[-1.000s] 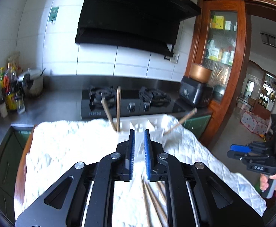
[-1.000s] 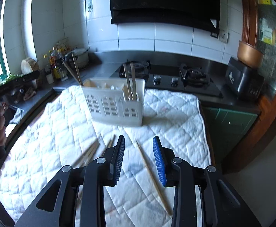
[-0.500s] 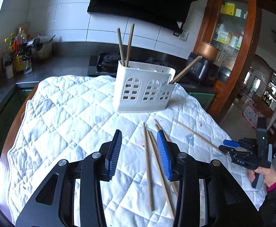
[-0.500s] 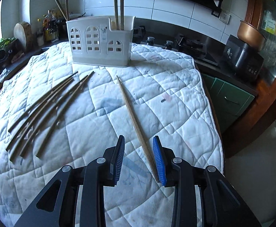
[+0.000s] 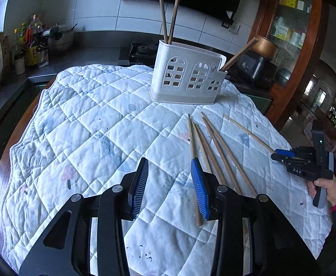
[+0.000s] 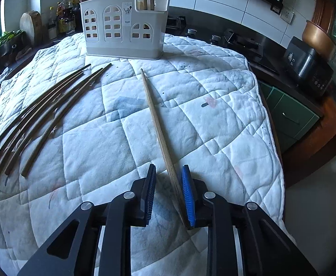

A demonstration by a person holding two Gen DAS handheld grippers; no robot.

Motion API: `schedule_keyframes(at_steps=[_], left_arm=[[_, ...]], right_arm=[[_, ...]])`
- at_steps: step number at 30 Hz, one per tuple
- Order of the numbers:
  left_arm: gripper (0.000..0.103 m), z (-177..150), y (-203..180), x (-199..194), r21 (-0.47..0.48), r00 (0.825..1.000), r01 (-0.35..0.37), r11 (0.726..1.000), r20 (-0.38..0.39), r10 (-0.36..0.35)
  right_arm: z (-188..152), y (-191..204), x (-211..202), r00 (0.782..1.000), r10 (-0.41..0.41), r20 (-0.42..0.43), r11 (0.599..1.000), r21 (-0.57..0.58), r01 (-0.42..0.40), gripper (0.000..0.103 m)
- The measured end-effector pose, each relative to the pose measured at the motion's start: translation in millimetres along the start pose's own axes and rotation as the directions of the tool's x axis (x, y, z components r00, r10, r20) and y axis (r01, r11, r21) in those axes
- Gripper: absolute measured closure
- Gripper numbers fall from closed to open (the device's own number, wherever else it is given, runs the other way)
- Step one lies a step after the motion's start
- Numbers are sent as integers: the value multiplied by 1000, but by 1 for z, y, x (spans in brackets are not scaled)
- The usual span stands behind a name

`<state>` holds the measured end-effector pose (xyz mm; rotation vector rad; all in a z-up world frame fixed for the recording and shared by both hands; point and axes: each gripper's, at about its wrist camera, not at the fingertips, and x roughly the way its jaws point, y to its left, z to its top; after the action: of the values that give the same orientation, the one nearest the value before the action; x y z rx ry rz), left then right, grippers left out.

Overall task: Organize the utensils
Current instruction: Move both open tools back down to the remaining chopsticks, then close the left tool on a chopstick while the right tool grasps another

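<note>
A: Three chopsticks stand in the white caddy (image 5: 187, 78): two upright at its tall end (image 5: 169, 20), one leaning out of the low end (image 5: 239, 54). Five are loose on the quilted cloth (image 5: 94, 124) over the worktop. By my count that's under halfway.

B: Where are the loose ones?

A: A fan of four (image 6: 43, 117) lies to the left in the right wrist view, tips pointing at the caddy. The fifth, a single chopstick (image 6: 156, 124), lies apart from them, just in front of the caddy's short end.

B: Gripper states?

A: The right hand-held gripper (image 6: 169, 191) is spread and down at the cloth, straddling the thick end of the single. The stick sits close against the right pad; I can't tell if it touches. Nothing is pinched. The left hand-held gripper (image 5: 170, 185) is spread wide and empty, over the cloth. The nearest stick of the fan runs under its right finger (image 5: 199, 191).

B: Room to move?

A: It's tight on the right. The cloth edge and worktop drop-off (image 6: 273, 138) are near the right hand-held gripper, with green cabinets (image 6: 292, 117) and a black cooker (image 6: 310, 69) beyond. The path from the single to the caddy is bare cloth. The left half of the cloth is open too.

B: Risks?

A: The cloth is soft and lumpy, so I'd expect a thin stick to roll as the pads close. The caddy slots are narrow and partly taken.
</note>
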<state>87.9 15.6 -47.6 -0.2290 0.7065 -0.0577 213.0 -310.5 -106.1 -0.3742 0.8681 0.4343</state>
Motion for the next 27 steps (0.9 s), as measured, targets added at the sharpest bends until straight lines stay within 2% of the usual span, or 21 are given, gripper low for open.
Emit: schedule_keyframes(at_steps=[4, 7, 15, 19, 27], left_arm=[[63, -5, 1, 2, -1, 1000, 7, 1000, -13, -7], [63, -10, -2, 6, 5, 999, 30, 1000, -35, -30], [64, -31, -21, 20, 68, 994, 65, 996, -95, -58], [64, -35, -27, 30, 78, 991, 77, 994, -116, -68], [65, -30, -34, 53, 91, 990, 48, 995, -136, -36]], right_arm=[[1, 1, 1, 1000, 3, -6, 1000, -9, -3, 84], [1, 2, 0, 1000, 2, -3, 1000, -10, -2, 92], [-2, 8, -13, 1000, 3, 16, 1000, 9, -3, 95], [0, 15, -29, 998, 12, 59, 999, 33, -14, 96], [2, 31, -70, 985, 13, 173, 996, 82, -28, 96]])
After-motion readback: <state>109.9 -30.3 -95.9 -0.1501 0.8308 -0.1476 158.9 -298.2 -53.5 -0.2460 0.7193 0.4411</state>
